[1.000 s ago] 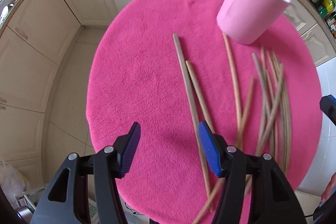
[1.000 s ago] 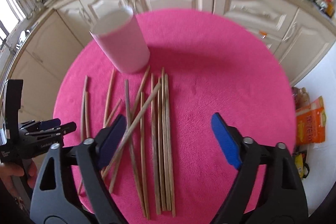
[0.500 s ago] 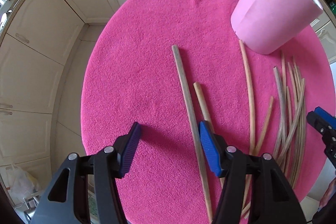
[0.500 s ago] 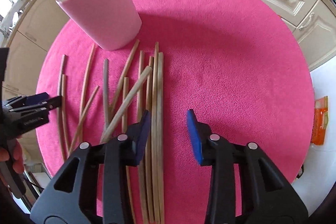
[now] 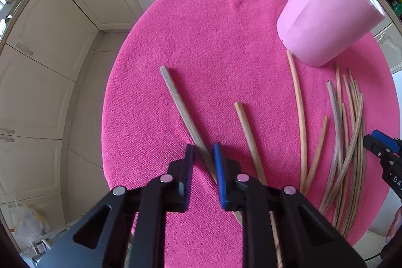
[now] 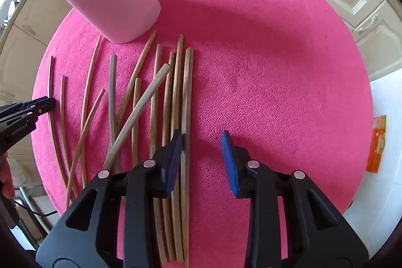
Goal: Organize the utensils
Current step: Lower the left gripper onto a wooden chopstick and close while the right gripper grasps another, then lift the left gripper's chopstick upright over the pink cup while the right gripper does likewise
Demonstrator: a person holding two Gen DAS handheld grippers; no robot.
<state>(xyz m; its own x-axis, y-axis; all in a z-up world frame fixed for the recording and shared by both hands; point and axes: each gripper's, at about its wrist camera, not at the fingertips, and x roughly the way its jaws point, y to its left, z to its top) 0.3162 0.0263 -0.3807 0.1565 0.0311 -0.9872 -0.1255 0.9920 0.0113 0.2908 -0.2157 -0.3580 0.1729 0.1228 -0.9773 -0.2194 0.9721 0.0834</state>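
- The left gripper (image 5: pixel 204 155) sits at lower centre of its own view, jaws drawn close on either side of the grey chopstick (image 5: pixel 182 112). Whether the pads actually press the wood cannot be told.
- That grey chopstick runs up and left from the jaws onto bare cloth, with open pink surface all along its left side out to the table edge.
- Just right of it lies a tan chopstick (image 5: pixel 247 135), then a long curved one (image 5: pixel 299 112) whose top end reaches the base of the pink cup (image 5: pixel 324 16).
- The right gripper (image 6: pixel 202 140) holds nothing, jaws spread apart. Its left finger (image 6: pixel 173 157) rests over the rightmost sticks of the chopstick pile (image 6: pixel 160 104); its right finger stands over bare cloth.
- In the right wrist view the right half of the pink tablecloth (image 6: pixel 276 67) is free up to the rim.
- The cup stands upright at upper left there, touching the pile's far ends.
- Cream cabinets (image 5: pixel 62 42) ring the round table; an orange packet (image 6: pixel 377 142) lies on the white floor at right.
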